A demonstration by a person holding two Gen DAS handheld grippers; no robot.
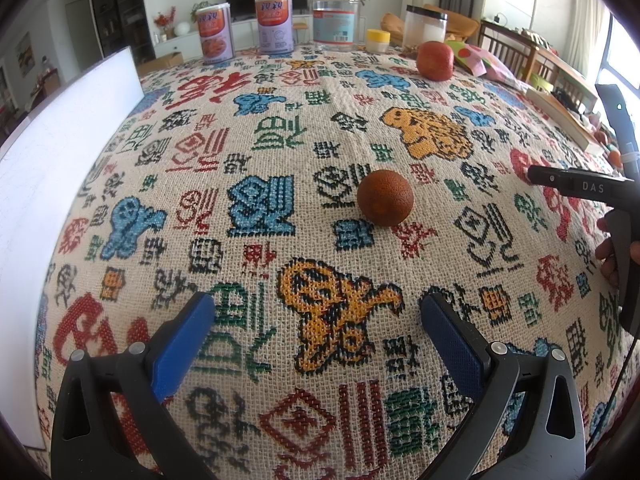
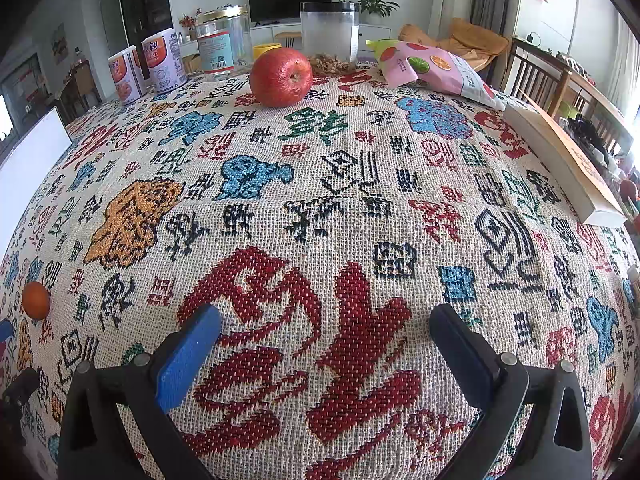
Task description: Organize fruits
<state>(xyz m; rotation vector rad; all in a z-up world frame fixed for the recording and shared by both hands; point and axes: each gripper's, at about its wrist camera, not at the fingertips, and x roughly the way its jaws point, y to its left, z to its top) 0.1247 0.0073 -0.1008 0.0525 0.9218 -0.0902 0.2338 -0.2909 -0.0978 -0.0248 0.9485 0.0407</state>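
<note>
A small brownish orange (image 1: 385,197) lies mid-table on the patterned cloth, a little ahead of my left gripper (image 1: 318,308), which is open and holds nothing. A red apple (image 1: 435,61) sits further back near the jars. The right wrist view shows the same apple (image 2: 281,77) straight ahead at the far side, and the orange (image 2: 35,299) low at the left edge. My right gripper (image 2: 325,320) is open over a big red character, well short of the apple. The right tool's body (image 1: 580,188), held by a hand, shows at the left view's right edge.
Two purple cans (image 1: 244,28), a clear labelled jar (image 1: 334,20), a frosted jar (image 1: 425,26) and a small yellow-lidded pot (image 1: 378,40) line the far edge. A pink snack bag (image 2: 436,68) and a book (image 2: 560,156) lie at the right. A white board (image 1: 60,160) stands at the left.
</note>
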